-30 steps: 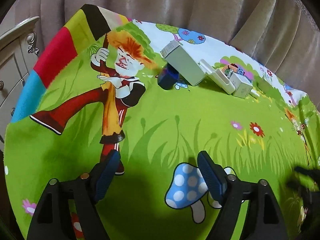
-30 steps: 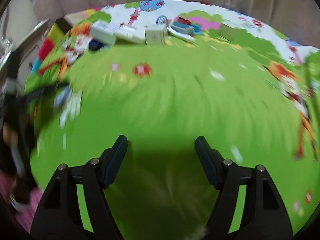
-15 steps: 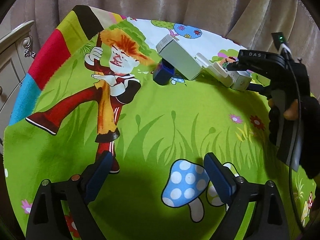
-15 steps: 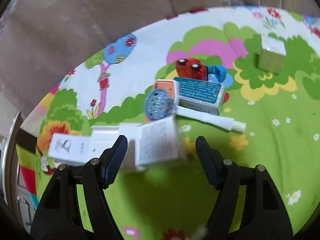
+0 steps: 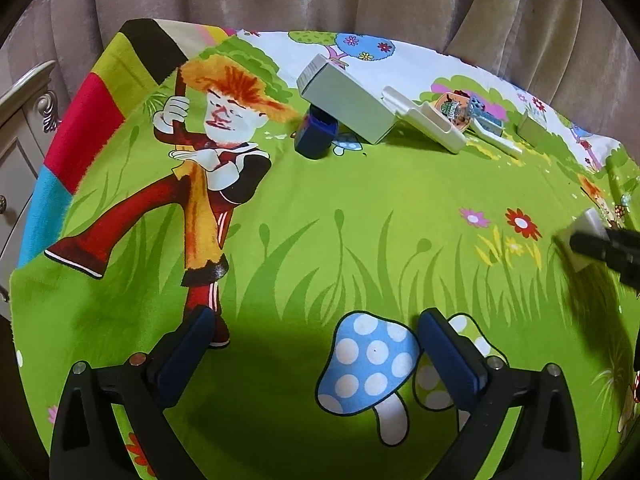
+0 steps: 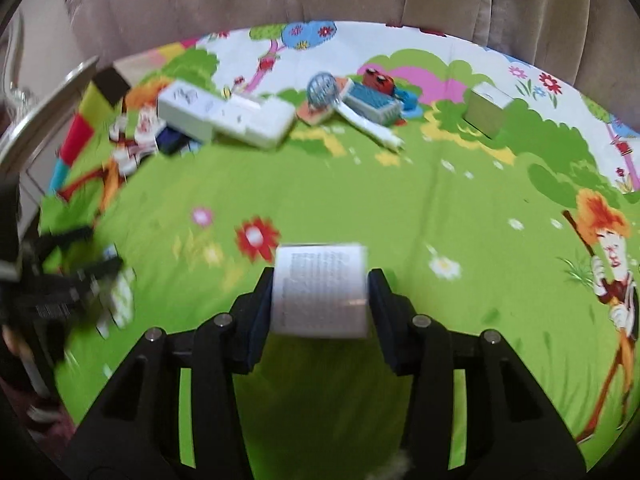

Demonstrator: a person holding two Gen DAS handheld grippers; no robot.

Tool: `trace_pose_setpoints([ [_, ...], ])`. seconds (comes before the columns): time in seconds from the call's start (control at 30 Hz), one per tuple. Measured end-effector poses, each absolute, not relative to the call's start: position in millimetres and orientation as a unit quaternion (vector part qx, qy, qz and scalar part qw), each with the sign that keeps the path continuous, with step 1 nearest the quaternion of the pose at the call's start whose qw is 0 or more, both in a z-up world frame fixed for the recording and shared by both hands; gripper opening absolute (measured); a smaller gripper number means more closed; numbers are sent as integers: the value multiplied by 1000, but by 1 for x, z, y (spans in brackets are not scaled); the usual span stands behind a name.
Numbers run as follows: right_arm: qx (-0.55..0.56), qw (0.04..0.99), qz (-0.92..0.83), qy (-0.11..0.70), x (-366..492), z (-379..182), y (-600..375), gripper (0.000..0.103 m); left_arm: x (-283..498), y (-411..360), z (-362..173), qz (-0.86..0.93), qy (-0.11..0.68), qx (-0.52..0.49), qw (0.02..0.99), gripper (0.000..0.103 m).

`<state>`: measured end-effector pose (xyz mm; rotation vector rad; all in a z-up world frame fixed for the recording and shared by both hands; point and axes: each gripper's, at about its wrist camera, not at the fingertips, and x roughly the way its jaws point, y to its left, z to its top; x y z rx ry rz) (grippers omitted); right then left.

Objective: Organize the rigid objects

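Observation:
In the right wrist view my right gripper (image 6: 321, 300) has a small white box (image 6: 320, 276) with printed text between its jaws. The jaws are closing, both pads against the box's sides, and it hangs above the green cloth (image 6: 420, 208). The same box (image 5: 585, 226) shows at the right edge of the left wrist view. My left gripper (image 5: 316, 332) hovers low over the mushroom print, jaws opening wide, nothing between them. At the far side lie a grey-white box (image 5: 344, 104), a dark blue box (image 5: 316, 136) and a white open case (image 5: 428, 120).
Further along the far row sit a blue mesh ball (image 6: 324, 88), an orange card (image 6: 316, 114), a blue-topped box (image 6: 372, 102), a red toy (image 6: 378, 78), a white tube (image 6: 372, 128) and an olive box (image 6: 488, 110). Curtains hang behind; a cabinet (image 5: 24, 128) stands left.
My right gripper reached the far row, closed on the small white box and drew back to the front with it. My left gripper's jaws spread wider while that hand stayed in place.

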<state>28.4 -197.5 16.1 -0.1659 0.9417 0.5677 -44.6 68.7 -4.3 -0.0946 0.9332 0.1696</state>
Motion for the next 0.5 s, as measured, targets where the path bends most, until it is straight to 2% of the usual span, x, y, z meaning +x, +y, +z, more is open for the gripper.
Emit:
trace_pose_setpoints([
  [0.23, -105, 862, 264, 421, 27, 4, -193, 51, -42, 71, -3, 74, 459, -39, 885, 103],
  [0.3, -108, 864, 259, 417, 27, 4, -192, 45, -32, 70, 2, 63, 455, -8, 888, 103],
  [0.5, -116, 866, 250, 416, 26, 5, -189, 45, 23, 76, 45, 9, 374, 120, 920, 103],
])
